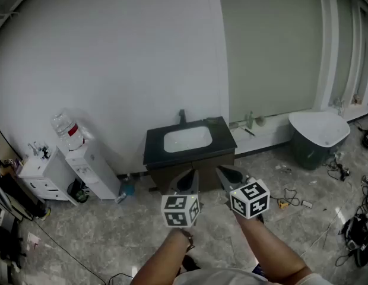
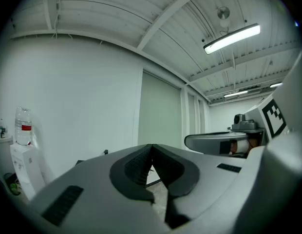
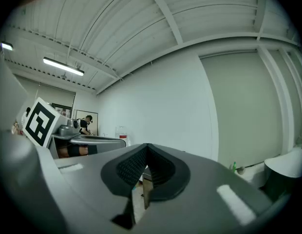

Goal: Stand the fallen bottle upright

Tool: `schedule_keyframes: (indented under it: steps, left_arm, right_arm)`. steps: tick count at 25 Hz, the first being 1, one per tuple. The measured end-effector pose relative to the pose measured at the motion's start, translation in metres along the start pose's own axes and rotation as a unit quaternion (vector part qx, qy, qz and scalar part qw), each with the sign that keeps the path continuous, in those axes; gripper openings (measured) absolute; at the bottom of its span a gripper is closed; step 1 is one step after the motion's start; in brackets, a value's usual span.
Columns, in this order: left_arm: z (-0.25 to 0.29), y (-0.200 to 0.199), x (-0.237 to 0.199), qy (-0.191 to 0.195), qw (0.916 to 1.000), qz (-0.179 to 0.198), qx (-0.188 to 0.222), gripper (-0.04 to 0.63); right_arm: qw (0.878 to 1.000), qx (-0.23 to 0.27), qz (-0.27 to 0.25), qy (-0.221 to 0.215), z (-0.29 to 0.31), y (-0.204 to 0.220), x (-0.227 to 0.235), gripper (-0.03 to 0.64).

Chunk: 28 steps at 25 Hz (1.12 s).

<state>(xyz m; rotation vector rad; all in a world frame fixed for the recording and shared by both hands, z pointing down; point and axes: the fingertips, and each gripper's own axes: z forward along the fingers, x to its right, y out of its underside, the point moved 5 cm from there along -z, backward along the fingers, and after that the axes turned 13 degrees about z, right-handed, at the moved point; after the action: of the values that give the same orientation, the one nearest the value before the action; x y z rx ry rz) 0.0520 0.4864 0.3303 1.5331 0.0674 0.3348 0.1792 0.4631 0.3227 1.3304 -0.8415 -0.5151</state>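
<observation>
A black vanity counter [image 1: 222,140] with a white basin [image 1: 187,139] and a dark tap [image 1: 182,117] stands against the far wall. A dark, long thing [image 1: 212,120] lies at its back right corner; I cannot tell if it is the bottle. A small upright bottle [image 1: 250,120] stands on the low ledge to the right, seen green in the right gripper view [image 3: 234,167]. My left gripper [image 1: 193,173] [image 2: 151,146] and right gripper [image 1: 221,170] [image 3: 147,145] are held level side by side in front of the vanity, well short of it. Both are shut and hold nothing.
A water dispenser [image 1: 83,158] with a big bottle on top and a small white cabinet [image 1: 37,172] stand at the left. A white-topped grey tub [image 1: 317,136] stands at the right. Cables and small items [image 1: 350,230] lie on the marble floor. A person [image 3: 87,123] stands far off.
</observation>
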Motion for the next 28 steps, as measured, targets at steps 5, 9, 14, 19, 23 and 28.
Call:
schedule_keyframes:
  steps: [5,9,14,19,23,28]
  left_arm:
    - [0.007,0.003,-0.003,0.002,1.0,0.0,-0.001,0.008]
    - [0.013,0.008,-0.01,0.003,1.0,-0.003,-0.004,0.008]
    - [0.023,0.014,-0.024,0.009,0.9999,-0.008,-0.007,0.008]
    - [0.044,0.022,-0.052,0.018,0.9998,-0.012,-0.007,0.008]
    - [0.075,0.033,-0.087,0.038,0.9991,-0.017,-0.003,0.008]
    - [0.114,0.053,-0.155,0.067,0.9975,-0.016,-0.018,0.008]
  right_arm:
    - [1.0,-0.002,0.006,0.001,0.007,0.003,0.006,0.0]
    - [1.0,-0.006,0.006,0.001,0.018,0.006,0.009,0.0]
    - [1.0,-0.006,0.015,-0.007,0.035,0.01,0.011,0.002]
    - [1.0,-0.019,0.021,0.001,0.07,0.018,0.02,0.003]
    - [0.999,-0.031,0.02,0.001,0.121,0.019,0.028,0.003]
    - [0.999,-0.03,0.023,0.001,0.196,0.018,0.024,0.002]
